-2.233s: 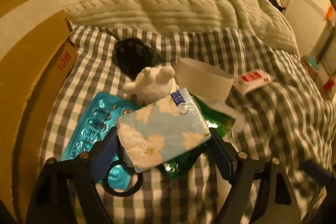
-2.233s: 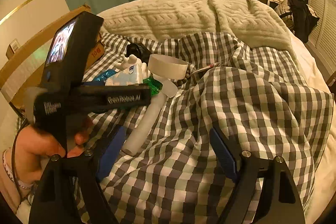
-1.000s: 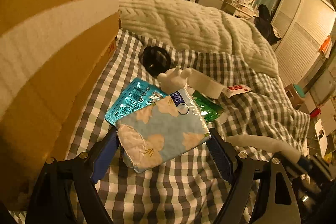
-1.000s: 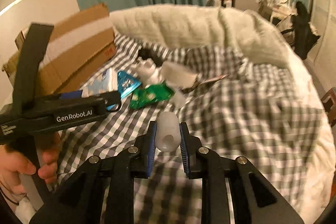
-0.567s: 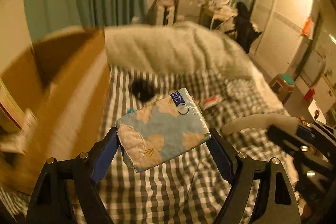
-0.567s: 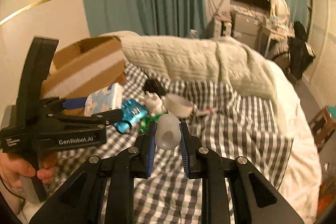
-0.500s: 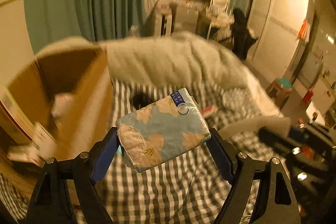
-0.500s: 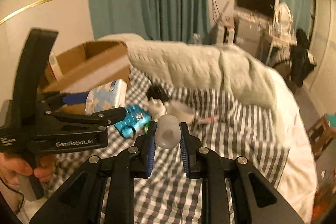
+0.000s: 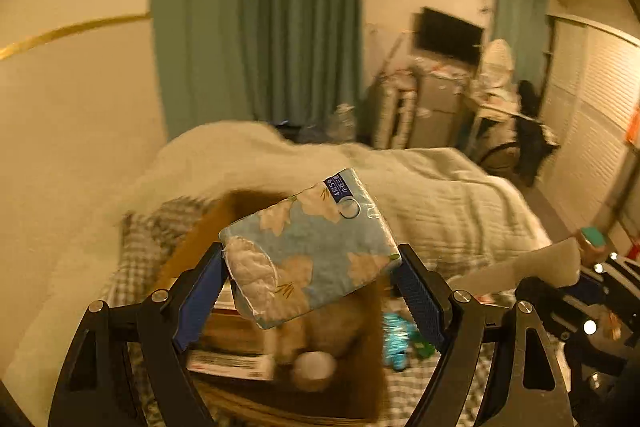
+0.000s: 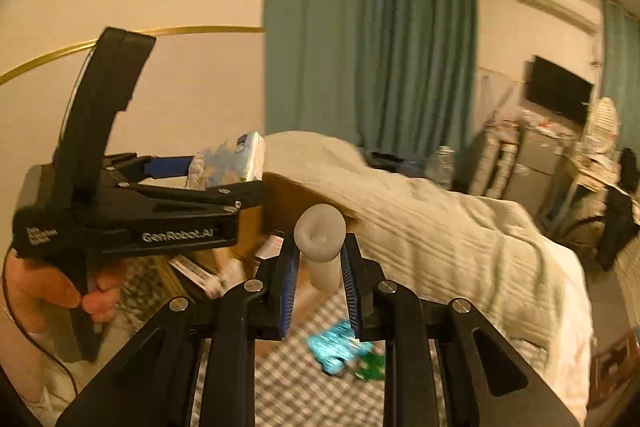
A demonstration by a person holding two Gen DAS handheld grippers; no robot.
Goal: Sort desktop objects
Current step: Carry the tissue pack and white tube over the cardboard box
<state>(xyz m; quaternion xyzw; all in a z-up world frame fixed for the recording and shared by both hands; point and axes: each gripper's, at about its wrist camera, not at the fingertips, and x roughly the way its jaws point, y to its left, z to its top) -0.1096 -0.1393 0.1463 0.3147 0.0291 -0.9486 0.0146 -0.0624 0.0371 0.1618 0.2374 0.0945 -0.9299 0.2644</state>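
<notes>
My left gripper (image 9: 310, 267) is shut on a blue flowered tissue pack (image 9: 308, 251) and holds it in the air above an open cardboard box (image 9: 280, 347). The pack (image 10: 230, 163) and the left gripper (image 10: 208, 183) also show in the right wrist view. My right gripper (image 10: 320, 275) is shut on a white tube (image 10: 322, 247), held up beside the box (image 10: 288, 203). The tube (image 9: 516, 271) shows at the right of the left wrist view. A teal blister pack (image 10: 334, 345) and a green packet (image 10: 370, 361) lie on the checked bedcover (image 10: 296, 387) below.
The box holds booklets (image 9: 228, 361) and a round white item (image 9: 314, 367). A cream knitted blanket (image 10: 440, 227) covers the bed behind. Green curtains (image 9: 256, 19), a TV (image 10: 558, 93) and cluttered furniture (image 9: 440, 99) stand at the back.
Both grippers have risen and swung left toward the cardboard box, each carrying its object. The box's inside now lies under the tissue pack. The right gripper closed on the tube earlier.
</notes>
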